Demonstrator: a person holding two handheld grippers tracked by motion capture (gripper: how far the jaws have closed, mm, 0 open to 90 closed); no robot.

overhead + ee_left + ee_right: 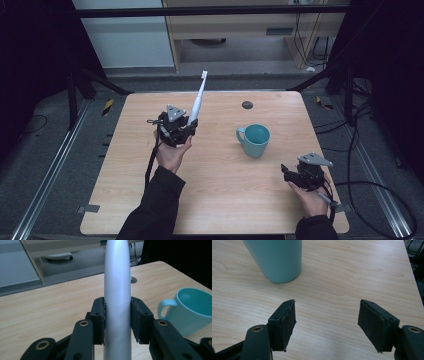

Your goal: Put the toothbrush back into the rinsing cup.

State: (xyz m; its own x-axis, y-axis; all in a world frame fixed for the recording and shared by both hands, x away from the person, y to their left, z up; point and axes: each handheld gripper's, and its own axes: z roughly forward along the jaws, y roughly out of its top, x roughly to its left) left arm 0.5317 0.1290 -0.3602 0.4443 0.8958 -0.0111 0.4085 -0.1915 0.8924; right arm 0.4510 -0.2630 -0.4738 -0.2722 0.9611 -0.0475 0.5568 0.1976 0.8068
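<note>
Toothbrush (pixel 117 290) head cut off by top edge.

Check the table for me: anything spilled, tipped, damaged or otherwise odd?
Nothing stands out. The mug stands upright on the table, no spill around it. The left gripper holds the toothbrush squarely, and the right gripper is open over bare wood.

table (pixel 215 175): pale wood grain, matt | mug (pixel 256 140): smooth teal | toothbrush (pixel 197 102): satin white plastic
</note>
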